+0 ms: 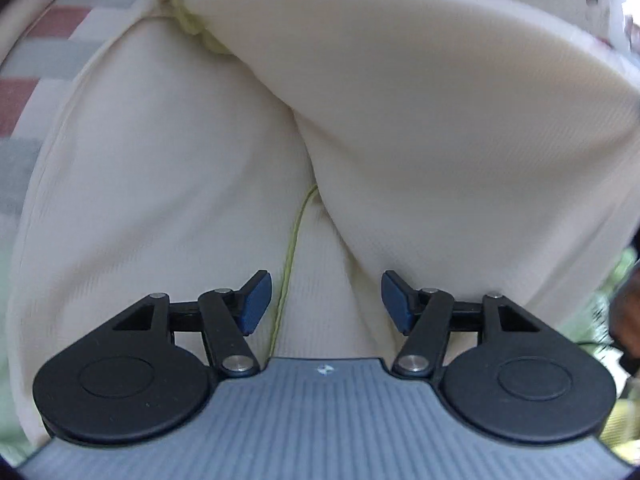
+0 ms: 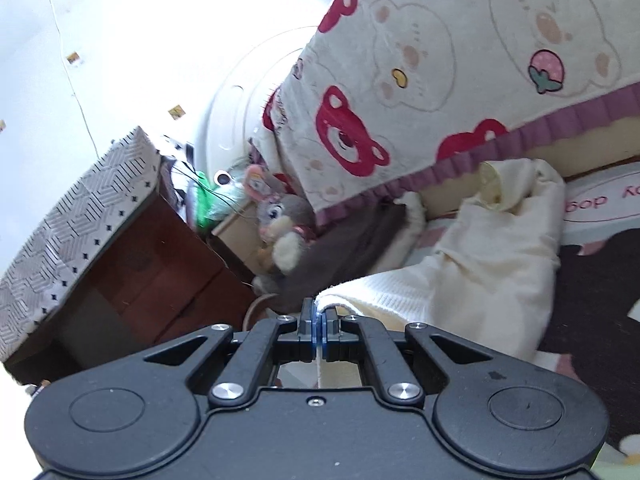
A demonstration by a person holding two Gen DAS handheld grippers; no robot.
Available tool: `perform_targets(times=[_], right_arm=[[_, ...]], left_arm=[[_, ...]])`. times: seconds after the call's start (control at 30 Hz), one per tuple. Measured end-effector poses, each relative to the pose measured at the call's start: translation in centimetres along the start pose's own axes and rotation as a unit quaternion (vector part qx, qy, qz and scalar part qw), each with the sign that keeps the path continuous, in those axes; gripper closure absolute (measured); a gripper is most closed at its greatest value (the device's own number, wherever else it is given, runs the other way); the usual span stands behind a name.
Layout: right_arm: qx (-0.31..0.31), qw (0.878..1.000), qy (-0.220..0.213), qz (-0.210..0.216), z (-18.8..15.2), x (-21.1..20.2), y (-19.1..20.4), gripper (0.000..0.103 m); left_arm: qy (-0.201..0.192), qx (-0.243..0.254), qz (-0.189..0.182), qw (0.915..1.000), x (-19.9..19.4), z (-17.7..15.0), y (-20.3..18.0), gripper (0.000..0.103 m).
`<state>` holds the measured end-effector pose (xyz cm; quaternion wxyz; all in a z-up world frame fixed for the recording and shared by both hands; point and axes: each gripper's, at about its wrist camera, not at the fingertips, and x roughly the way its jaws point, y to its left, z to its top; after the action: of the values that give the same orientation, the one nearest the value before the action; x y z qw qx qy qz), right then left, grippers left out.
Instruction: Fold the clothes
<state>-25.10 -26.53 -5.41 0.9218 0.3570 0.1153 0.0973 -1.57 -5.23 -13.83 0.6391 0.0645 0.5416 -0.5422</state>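
A: Garment [image 1: 400, 100] colour?
B: Cream, fine ribbed weave, w/ a yellow-green thread [image 1: 290, 248] on it. Bed sheet [image 1: 44, 40] underneath = red, grey & white checks.
A: Claws?
B: Left claw [image 1: 326, 300] black w/ blue pads [image 1: 254, 300], grey ribbed body. Right claw [image 2: 319, 326] all black, blue pads too.
A: Background?
B: Blanket [image 2: 440, 60] cream w/ red bears, pale bears, pink strawberry, purple frill. Plush rabbit [image 2: 280, 216] grey. Cabinet [image 2: 132, 256] red-brown, top cloth white w/ black geometric print.

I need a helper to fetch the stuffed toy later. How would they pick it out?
Start at the big bear-print blanket. Below its purple ruffled edge, beside the brown cabinet, sits the plush rabbit. It is the only grey, furry thing there, with pink-lined ears.
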Motion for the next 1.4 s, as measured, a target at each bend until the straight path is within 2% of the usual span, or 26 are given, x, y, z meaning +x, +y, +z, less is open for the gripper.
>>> perform_targets(times=[0.07, 0.1, 0.2, 0.3, 0.47, 0.67, 0.8, 0.83, 0.93, 1.03, 1.07, 1.13, 1.2, 1.3, 1.4], right_arm=[[0.000, 1.000, 0.004, 0.001, -0.1, 0.1, 0.1, 0.098], [0.000, 1.000, 0.006, 0.002, -0.2, 0.2, 0.1, 0.098], [0.000, 1.000, 0.011, 0.004, -0.3, 0.3, 0.2, 0.098], [0.000, 1.000, 0.015, 0.008, -0.4, 0.5, 0.3, 0.098], [0.001, 1.000, 0.023, 0.015, -0.7, 0.7, 0.5, 0.098], [0.002, 0.999, 0.031, 0.021, -0.8, 0.6, 0.6, 0.098], [0.000, 0.999, 0.038, 0.025, -0.9, 0.9, 0.7, 0.098], [0.000, 0.999, 0.038, 0.026, -1.0, 1.0, 0.7, 0.098], [0.002, 0.999, 0.039, 0.028, -1.0, 0.9, 0.7, 0.098], [0.002, 0.999, 0.039, 0.027, -1.0, 0.9, 0.7, 0.098], [0.002, 0.999, 0.039, 0.027, -1.0, 0.9, 0.6, 0.098], [0.003, 0.999, 0.038, 0.025, -0.9, 0.9, 0.6, 0.098], [0.004, 0.999, 0.037, 0.024, -0.9, 0.8, 0.6, 0.098], [0.011, 0.999, 0.032, 0.025, -0.8, 0.7, 0.4, 0.098], [0.017, 0.999, 0.028, 0.025, -0.8, 0.6, 0.3, 0.098]], left_arm=[[0.011, 0.013, -0.024, 0.9996, 0.6, 0.2, -0.4, 0.055], [0.019, 0.028, -0.036, 0.9988, 0.8, 0.0, -0.9, 0.068], [0.020, 0.093, -0.044, 0.9945, 0.6, -0.6, -3.0, 0.076], [0.020, 0.132, -0.049, 0.9899, 0.5, -1.1, -4.4, 0.076], [0.017, 0.144, -0.045, 0.9884, 0.5, -1.1, -4.8, 0.076], [0.029, 0.201, -0.035, 0.9786, -0.5, -1.5, -6.6, 0.076], [0.027, 0.221, -0.034, 0.9742, -2.1, -1.0, -6.5, 0.065], [0.024, 0.217, -0.037, 0.9752, -2.5, -0.7, -6.2, 0.060], [-0.003, 0.151, -0.055, 0.9870, -3.3, 0.7, -3.8, 0.057], [-0.015, 0.038, -0.036, 0.9985, -2.7, 0.9, -1.1, 0.045], [-0.009, 0.002, -0.019, 0.9998, -2.2, 0.1, -0.3, 0.045], [0.012, -0.036, -0.002, 0.9993, -0.9, -0.1, 0.6, 0.045], [0.024, -0.047, -0.016, 0.9985, -0.2, -0.1, 0.5, 0.045], [0.035, -0.065, -0.060, 0.9954, 0.3, -0.4, -0.1, 0.045], [0.046, -0.072, -0.048, 0.9952, 1.1, -1.5, -1.3, 0.051]])
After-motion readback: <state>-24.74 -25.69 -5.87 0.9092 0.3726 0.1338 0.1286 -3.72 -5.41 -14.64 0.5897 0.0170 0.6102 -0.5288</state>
